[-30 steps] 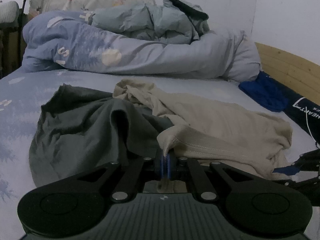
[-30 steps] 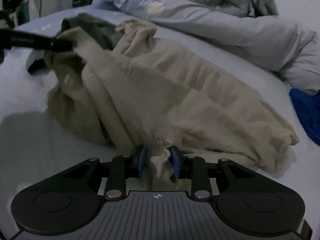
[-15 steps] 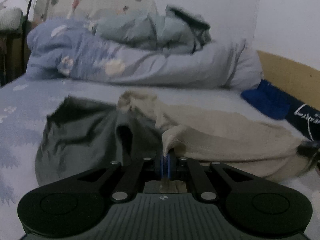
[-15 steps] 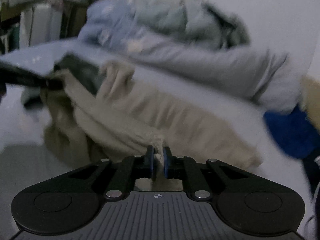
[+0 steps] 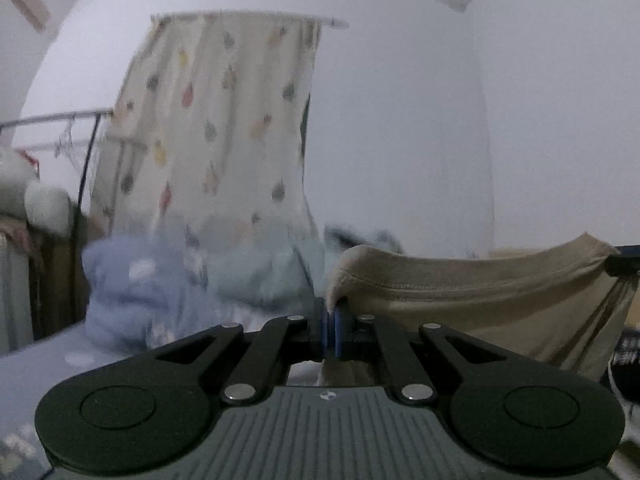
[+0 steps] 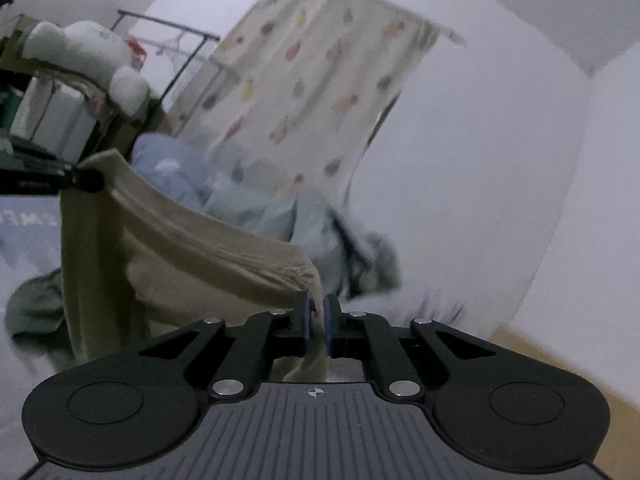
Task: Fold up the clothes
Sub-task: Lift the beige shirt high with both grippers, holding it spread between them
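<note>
The left gripper (image 5: pixel 330 330) pinches one corner of the beige garment (image 5: pixel 472 300); the right gripper (image 6: pixel 316 330), whose jaws have just been closing, pinches another. The hemmed edge hangs stretched between them above the bed (image 6: pixel 28 248). Below lies a dark green garment (image 6: pixel 36 308). Farther off, a blue duvet (image 5: pixel 136 280) is heaped before a fruit-print curtain (image 5: pixel 216 120).

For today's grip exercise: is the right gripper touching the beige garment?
Touching. The right wrist view shows the right gripper with its jaws closed on the beige garment.
</note>
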`<state>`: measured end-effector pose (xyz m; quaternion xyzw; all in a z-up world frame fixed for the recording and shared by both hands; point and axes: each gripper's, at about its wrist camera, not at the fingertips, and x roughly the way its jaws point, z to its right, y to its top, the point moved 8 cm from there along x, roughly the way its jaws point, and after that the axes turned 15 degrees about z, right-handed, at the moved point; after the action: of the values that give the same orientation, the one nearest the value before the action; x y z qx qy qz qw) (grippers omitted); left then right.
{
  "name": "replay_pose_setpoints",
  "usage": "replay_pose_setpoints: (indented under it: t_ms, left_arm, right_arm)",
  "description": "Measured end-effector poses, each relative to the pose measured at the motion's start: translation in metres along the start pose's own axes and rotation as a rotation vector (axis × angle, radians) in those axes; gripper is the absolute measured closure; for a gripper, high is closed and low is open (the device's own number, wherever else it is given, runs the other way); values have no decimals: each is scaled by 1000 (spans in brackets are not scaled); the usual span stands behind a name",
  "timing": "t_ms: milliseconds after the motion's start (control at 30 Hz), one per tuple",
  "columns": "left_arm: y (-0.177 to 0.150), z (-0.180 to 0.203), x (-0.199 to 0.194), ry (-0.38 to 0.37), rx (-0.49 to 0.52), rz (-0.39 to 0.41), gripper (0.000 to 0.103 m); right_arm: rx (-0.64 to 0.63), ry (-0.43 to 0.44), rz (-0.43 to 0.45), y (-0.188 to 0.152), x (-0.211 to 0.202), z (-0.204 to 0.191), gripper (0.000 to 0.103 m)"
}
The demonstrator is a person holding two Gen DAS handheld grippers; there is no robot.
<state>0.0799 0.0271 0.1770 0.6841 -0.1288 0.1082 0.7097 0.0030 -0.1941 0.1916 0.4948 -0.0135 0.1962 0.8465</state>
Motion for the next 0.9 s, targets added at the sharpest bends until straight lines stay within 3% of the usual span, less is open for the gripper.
replay_pose_setpoints:
  t_ms: [233, 467, 900]
  left_arm:
    - [120, 16, -4, -29, 55, 165, 96]
    - [216, 27, -22, -44, 106, 286, 96]
    - [326, 53, -67, -101, 104, 439, 96]
  right_arm:
    - [-58, -89, 194, 92, -19, 61, 95]
    - [-63, -126, 320, 154, -44, 106, 95]
    - [-117, -176, 562, 273, -125, 177, 95]
